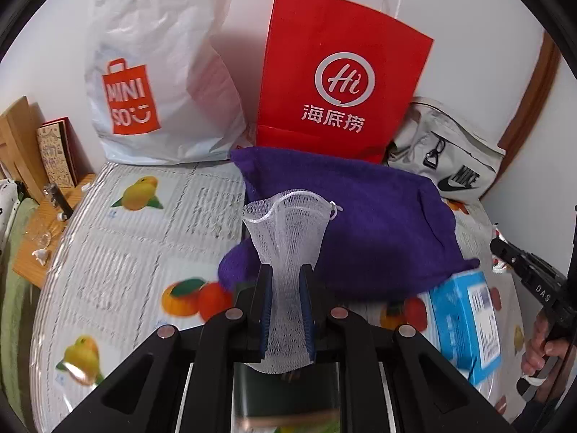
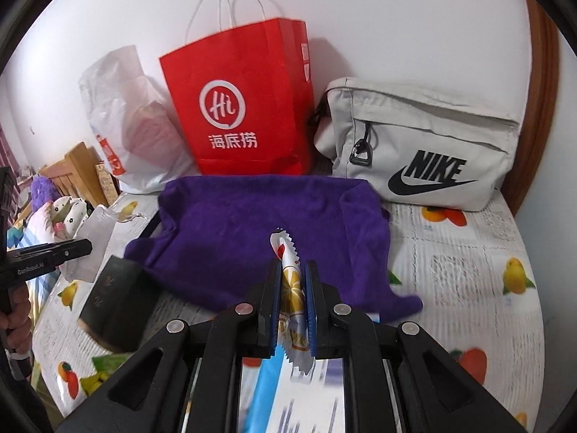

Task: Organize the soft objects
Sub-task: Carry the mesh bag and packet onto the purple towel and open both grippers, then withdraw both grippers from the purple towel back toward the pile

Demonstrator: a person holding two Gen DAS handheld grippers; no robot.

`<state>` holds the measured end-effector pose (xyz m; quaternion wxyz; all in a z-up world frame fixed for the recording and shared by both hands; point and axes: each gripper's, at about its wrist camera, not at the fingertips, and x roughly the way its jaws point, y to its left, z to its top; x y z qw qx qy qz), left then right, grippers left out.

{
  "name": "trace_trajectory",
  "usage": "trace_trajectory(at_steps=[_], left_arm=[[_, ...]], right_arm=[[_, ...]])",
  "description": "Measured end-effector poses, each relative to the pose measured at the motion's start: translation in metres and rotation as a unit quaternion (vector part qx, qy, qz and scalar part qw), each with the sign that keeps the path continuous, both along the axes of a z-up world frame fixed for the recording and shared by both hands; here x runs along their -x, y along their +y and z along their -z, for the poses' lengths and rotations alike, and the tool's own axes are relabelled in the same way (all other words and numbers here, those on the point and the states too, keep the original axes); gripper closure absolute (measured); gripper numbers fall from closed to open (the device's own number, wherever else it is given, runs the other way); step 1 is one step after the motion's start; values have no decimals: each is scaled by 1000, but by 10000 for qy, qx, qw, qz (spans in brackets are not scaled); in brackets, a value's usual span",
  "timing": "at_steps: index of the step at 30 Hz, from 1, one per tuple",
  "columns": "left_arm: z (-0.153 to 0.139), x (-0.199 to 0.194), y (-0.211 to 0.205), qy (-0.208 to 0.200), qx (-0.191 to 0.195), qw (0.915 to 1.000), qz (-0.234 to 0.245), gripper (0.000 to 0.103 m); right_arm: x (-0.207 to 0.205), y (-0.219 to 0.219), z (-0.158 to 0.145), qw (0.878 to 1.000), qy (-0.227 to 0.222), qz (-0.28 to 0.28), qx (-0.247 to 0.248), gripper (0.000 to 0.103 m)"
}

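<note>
My left gripper is shut on a white mesh drawstring pouch, held upright above the table with its open mouth up. My right gripper is shut on a foil snack packet with an orange-slice print and a zigzag edge. A purple towel lies spread on the fruit-print tablecloth just beyond both grippers; it also shows in the left wrist view. The right gripper's body shows at the right edge of the left wrist view.
A white Miniso plastic bag, a red paper bag and a grey Nike bag stand against the back wall. A blue box lies by the towel. A dark box sits at the left. A wooden side table is beyond.
</note>
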<state>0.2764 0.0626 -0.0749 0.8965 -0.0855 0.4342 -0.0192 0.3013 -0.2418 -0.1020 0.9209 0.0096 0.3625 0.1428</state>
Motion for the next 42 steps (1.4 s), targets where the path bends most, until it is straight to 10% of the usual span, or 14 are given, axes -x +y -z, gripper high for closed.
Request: trace_trajectory(at_steps=[33,42], left_arm=[[65,-147,-21,790,-66,9968,-94,88],[65,-151,-32,787,-178,9967,-23,46]], right_arm=[[-126,15,71,9894,1273,-513,469,86],[-122,16,70,9902,1218,-491,475,46]])
